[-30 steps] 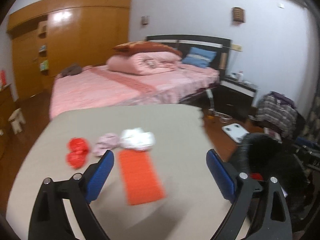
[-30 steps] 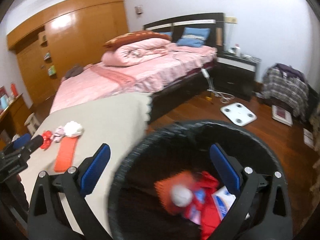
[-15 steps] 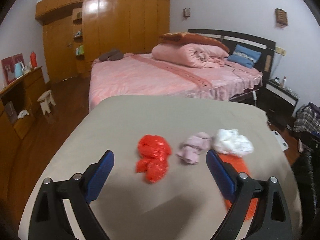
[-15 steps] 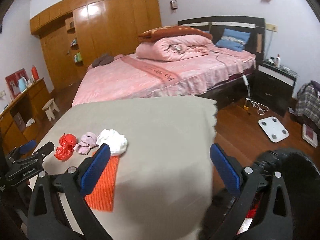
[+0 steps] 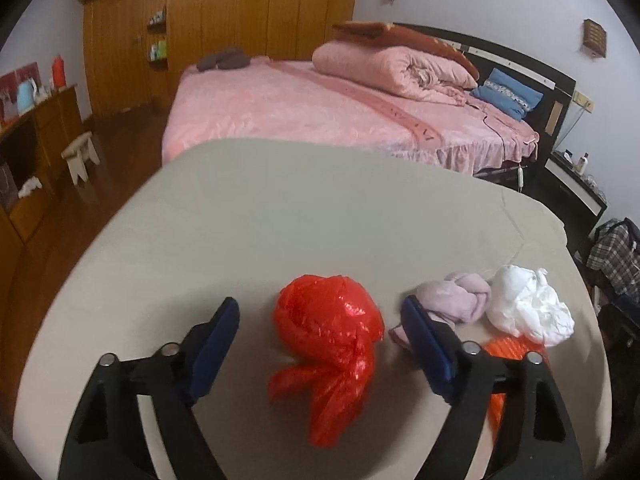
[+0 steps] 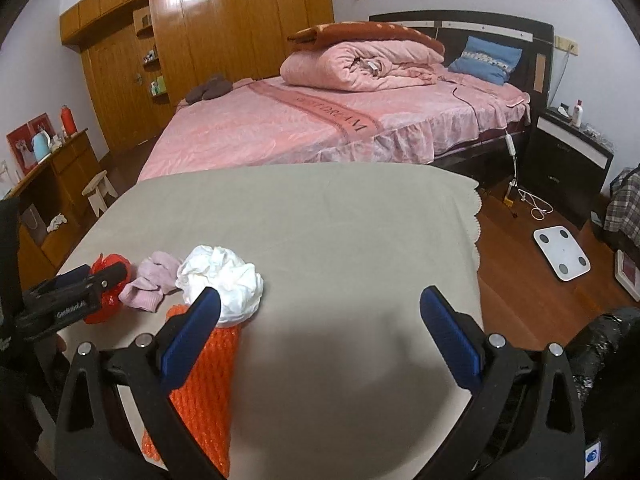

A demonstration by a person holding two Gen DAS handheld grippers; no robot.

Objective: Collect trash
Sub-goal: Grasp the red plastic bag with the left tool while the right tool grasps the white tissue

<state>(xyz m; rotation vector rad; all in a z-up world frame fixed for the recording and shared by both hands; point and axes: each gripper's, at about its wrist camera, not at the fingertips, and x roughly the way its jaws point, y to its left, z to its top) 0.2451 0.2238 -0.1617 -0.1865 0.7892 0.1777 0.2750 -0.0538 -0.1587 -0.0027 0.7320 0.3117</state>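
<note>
A crumpled red plastic bag (image 5: 326,340) lies on the beige-clothed table (image 5: 260,220), between the jaws of my left gripper (image 5: 320,308). The jaws are closing and their blue pads stand clear of the bag on both sides. To its right lie a pink cloth wad (image 5: 456,304), a white crumpled wad (image 5: 528,308) and an orange foam net (image 5: 510,350). My right gripper (image 6: 320,296) hovers open over bare cloth, its left finger just in front of the white wad (image 6: 224,280) and the orange net (image 6: 204,376). The left gripper (image 6: 96,276) shows at the red bag (image 6: 106,300).
A black bin (image 6: 600,336) stands off the table's right edge. Beyond the table are a pink bed (image 6: 320,128), a dark nightstand (image 6: 568,152), a white scale (image 6: 562,252) on the wooden floor, and a small stool (image 6: 100,192) at the left.
Both views have swung left, away from the black bin and onto the table. My left gripper has dropped toward the red bag, now between its narrowing jaws. The right gripper now hangs over the table.
</note>
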